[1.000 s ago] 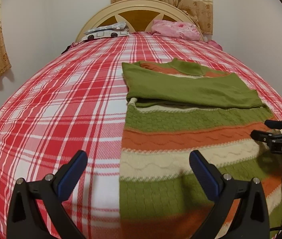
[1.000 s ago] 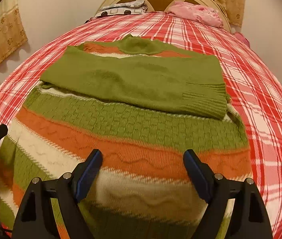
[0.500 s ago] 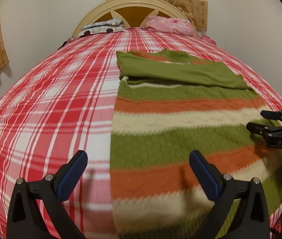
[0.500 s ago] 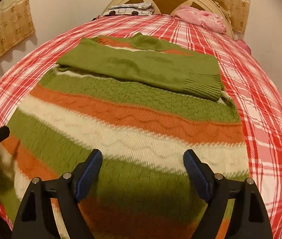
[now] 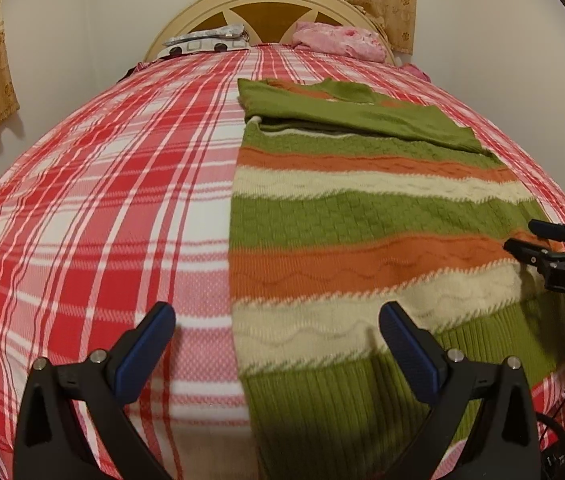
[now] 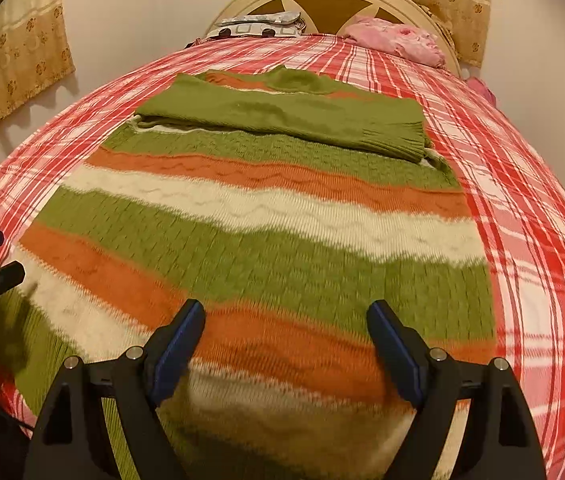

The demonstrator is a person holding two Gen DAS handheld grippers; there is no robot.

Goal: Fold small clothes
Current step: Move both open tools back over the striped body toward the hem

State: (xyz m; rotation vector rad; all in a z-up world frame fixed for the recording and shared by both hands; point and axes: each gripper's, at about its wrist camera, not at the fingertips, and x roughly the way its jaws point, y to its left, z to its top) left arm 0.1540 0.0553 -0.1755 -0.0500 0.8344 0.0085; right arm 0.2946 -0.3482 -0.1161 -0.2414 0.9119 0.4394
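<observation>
Striped knit, green, orange and cream: one sweater [image 5: 362,232] is laid flat on the bed [image 5: 102,200], collar toward the headboard [image 5: 274,4], ribbed hem toward the foot.

Done so far, as judged from the lay: both sleeves [image 6: 282,116] are folded across the chest, forming a plain green band below the collar. The body is narrowed to a long rectangle with fairly straight side edges.

Left to do, as judged: the lengthwise fold. The hem is not yet lifted toward the collar, and no second fold is seen. Roughly the halfway point is estimated.

Left gripper [image 5: 274,340]: held above the hem end, at the sweater's left edge; jaws spread wide, nothing between them. One finger sits over bare plaid, the other over the cream and ribbed bands.

Right gripper [image 6: 286,336]: held above the hem end, nearer the sweater's right side; jaws likewise spread, nothing held. No contact with the knit can be confirmed from either view; the near cloth is blurred.

Next move, as judged: each hem corner to be pinched and carried toward the sleeves. Loose knit may sag or skew between the two grips.

Beside the headboard: a pink cloth [image 5: 338,40] and a grey patterned item [image 5: 206,38], well apart from the sweater.
</observation>
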